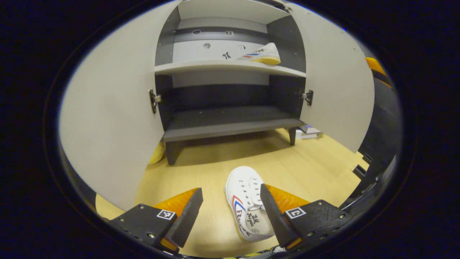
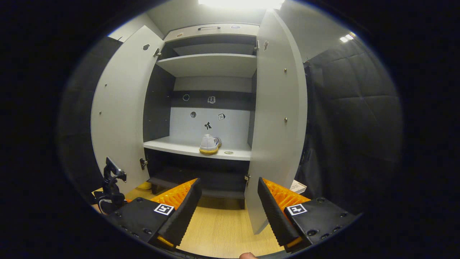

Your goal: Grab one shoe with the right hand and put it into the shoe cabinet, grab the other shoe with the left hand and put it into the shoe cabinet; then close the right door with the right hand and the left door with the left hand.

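- While one shoe (image 1: pixel 264 54) already sits on the middle shelf (image 1: pixel 201 66) of the shoe cabinet (image 1: pixel 230 72), at about 1 o'clock in the left gripper view, the other shoe (image 1: pixel 246 201) lies on the floor (image 1: pixel 305 165), so I think the job is about one part in four done.
- Left to do: put the second shoe inside, then shut both doors.
- The left tool (image 1: pixel 231 208) is wide open and holds nothing. The floor shoe lies between its two fingers, close to the right one; I cannot tell if they touch.
- The right tool (image 2: pixel 228 210) is wide open too and holds nothing. It points at the cabinet from farther back.
- The left door (image 1: pixel 107 118) and the right door (image 1: pixel 336 90) both stand open.
- In the cabinet, the middle shelf has the one shoe, toward its right side. The bottom shelf (image 1: pixel 230 124) looks bare. The top shelf (image 2: pixel 210 63) in the right gripper view looks bare from below, but I cannot see its top.
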Demonstrator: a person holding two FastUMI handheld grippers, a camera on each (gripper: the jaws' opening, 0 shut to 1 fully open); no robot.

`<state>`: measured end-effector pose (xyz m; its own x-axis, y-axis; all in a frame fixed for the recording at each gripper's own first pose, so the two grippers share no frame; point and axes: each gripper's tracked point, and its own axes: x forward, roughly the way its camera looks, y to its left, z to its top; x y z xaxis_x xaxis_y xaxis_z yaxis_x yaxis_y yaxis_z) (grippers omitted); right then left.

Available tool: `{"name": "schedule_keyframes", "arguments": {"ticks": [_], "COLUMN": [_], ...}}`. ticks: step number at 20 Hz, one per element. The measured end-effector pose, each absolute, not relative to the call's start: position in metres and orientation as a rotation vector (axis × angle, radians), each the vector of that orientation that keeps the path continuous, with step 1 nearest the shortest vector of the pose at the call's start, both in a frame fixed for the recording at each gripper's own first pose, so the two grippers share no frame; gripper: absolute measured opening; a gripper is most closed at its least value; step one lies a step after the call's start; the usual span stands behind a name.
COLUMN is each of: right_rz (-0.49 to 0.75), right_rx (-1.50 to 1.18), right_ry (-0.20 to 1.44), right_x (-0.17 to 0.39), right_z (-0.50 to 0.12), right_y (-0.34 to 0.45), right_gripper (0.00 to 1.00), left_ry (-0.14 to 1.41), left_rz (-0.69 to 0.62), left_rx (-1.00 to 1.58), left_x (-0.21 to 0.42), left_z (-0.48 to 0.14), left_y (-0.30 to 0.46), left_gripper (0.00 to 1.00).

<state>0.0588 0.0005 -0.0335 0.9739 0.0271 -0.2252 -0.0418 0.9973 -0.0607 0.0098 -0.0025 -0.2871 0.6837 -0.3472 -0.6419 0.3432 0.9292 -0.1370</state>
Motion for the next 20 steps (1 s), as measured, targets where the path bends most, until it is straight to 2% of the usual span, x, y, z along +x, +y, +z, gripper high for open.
{"name": "schedule_keyframes", "arguments": {"ticks": [5,10,12,13,15,17,19,20], "right_rz": [-0.004,-0.022,-0.030,-0.039,-0.043,-0.039,-0.032,-0.028], "right_rx": [-0.071,-0.060,-0.058,-0.058,-0.049,-0.037,-0.033,-0.031], "right_ry": [0.279,0.310,0.324,0.328,0.332,0.330,0.327,0.327], "right_x": [0.049,0.040,0.037,0.036,0.035,0.037,0.038,0.038], "right_z": [-0.047,-0.060,-0.065,-0.067,-0.069,-0.068,-0.068,-0.068], "right_y": [-0.017,-0.024,-0.028,-0.031,-0.033,-0.033,-0.032,-0.032], "right_gripper": [0.98,0.97,0.97,0.98,0.98,0.98,0.98,0.98], "left_ry": [0.856,0.947,0.979,1.000,1.011,1.045,1.044,1.051], "left_rz": [-0.382,-0.373,-0.379,-0.379,-0.400,-0.398,-0.408,-0.408], "left_rx": [-0.004,-0.021,-0.048,-0.058,-0.122,-0.174,-0.182,-0.164], "left_x": [0.006,0.004,0.001,-0.001,-0.002,-0.005,-0.007,-0.007], "left_z": [-0.334,-0.355,-0.361,-0.368,-0.370,-0.370,-0.373,-0.367], "left_y": [-0.004,-0.002,-0.008,-0.009,-0.016,-0.021,-0.029,-0.027], "left_gripper": [0.96,0.96,0.94,0.86,0.88,0.57,0.54,0.45]}}
